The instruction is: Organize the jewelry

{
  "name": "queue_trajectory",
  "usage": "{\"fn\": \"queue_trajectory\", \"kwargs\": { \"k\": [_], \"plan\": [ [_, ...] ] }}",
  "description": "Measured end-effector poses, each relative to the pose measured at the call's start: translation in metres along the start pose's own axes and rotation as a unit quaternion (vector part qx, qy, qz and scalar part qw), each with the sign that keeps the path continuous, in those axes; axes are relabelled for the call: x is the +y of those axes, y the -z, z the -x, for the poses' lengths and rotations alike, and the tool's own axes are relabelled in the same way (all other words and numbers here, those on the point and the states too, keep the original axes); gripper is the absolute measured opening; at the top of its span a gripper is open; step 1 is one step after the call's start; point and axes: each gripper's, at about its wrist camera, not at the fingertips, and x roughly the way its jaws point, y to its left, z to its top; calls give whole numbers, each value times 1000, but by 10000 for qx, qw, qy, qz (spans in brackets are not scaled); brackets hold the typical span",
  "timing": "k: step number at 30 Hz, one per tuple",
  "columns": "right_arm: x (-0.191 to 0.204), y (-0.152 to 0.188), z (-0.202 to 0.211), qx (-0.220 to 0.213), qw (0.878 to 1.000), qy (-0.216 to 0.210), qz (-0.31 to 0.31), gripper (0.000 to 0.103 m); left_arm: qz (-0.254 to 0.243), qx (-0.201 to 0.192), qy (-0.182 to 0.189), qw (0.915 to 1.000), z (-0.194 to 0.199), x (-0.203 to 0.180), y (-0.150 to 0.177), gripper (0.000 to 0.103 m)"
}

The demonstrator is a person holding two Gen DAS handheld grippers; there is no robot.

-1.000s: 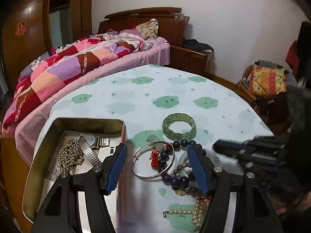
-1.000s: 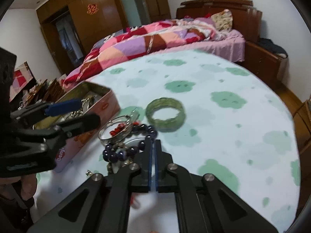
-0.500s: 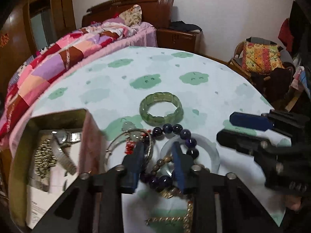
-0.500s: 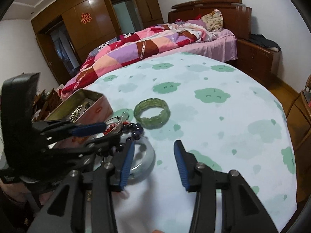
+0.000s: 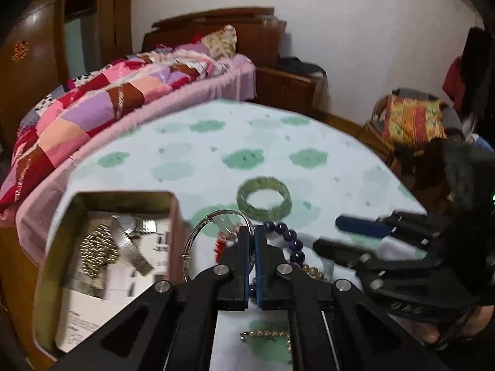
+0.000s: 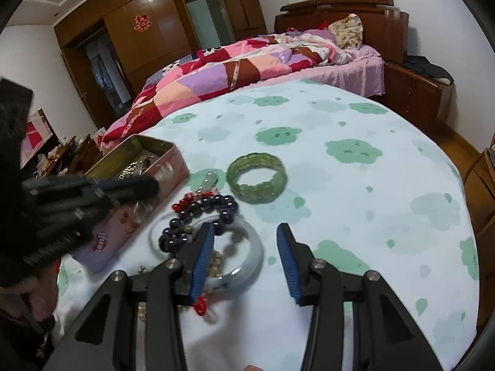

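My left gripper is shut on the rim of a thin silver bangle, which tilts up beside the tin box; from the right wrist that gripper is a blur at the box's wall. My right gripper stands open with nothing between its fingers, its left finger over a pale jade bangle. A purple bead bracelet and a red-bead charm lie just ahead. A green jade bracelet lies farther out. The box holds a watch and a gold bead chain.
A pearl strand lies close under my left gripper. The round table wears a white cloth with green clouds. A bed with a patchwork quilt runs along its far side. A chair with a patterned cushion stands to the right.
My left gripper went from wide open to shut and shifted toward the silver bangle, whose edge now stands lifted. My right gripper went from shut to partly open and stays in place.
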Motion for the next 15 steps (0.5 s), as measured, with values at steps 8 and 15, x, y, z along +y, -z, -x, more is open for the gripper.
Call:
{"fn": "queue_trajectory", "kwargs": {
  "k": [8, 15],
  "plan": [
    [23, -2, -18, 223, 9990, -216, 314, 54, 2, -401, -137, 9991, 25, 6, -13, 2],
    [35, -4, -28, 388, 9979, -146, 504, 31, 142, -435, -141, 9989, 29, 14, -9, 2]
  ]
}}
